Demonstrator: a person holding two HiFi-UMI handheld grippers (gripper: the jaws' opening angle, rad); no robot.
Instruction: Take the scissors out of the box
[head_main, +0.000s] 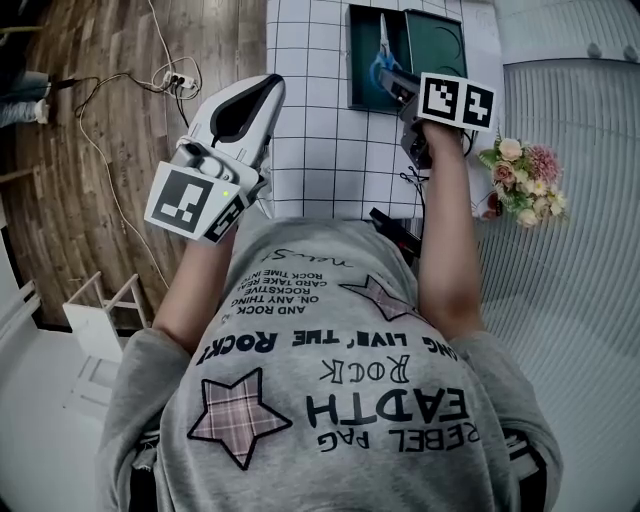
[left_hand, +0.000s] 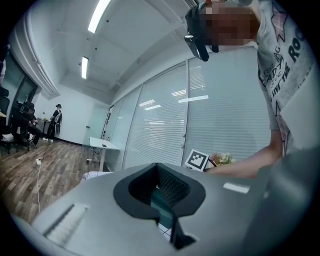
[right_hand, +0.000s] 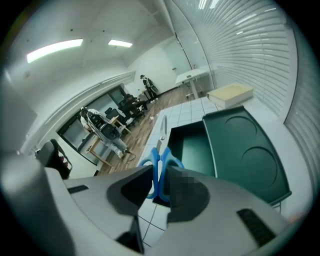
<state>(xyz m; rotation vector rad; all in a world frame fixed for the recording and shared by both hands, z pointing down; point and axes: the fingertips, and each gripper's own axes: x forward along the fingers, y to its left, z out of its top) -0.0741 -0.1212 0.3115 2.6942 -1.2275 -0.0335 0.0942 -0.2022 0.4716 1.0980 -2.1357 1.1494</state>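
Note:
The blue-handled scissors (right_hand: 161, 167) stand between the jaws of my right gripper (right_hand: 160, 184), which is shut on their handles; the blades point away over the left wall of the box. The dark green box (right_hand: 192, 145) lies open on the white grid table, its lid (right_hand: 247, 150) flat beside it on the right. In the head view my right gripper (head_main: 393, 80) hovers at the near edge of the box (head_main: 365, 75), with the scissors (head_main: 383, 50) above its inside. My left gripper (head_main: 268, 92) is held level at the table's left edge, shut, with nothing in it.
The white grid table (head_main: 320, 130) carries a bunch of flowers (head_main: 522, 180) at the right and a beige box (right_hand: 230, 93) behind the lid. A power strip with cables (head_main: 176, 80) lies on the wood floor at the left. A white rack (head_main: 100, 320) stands lower left.

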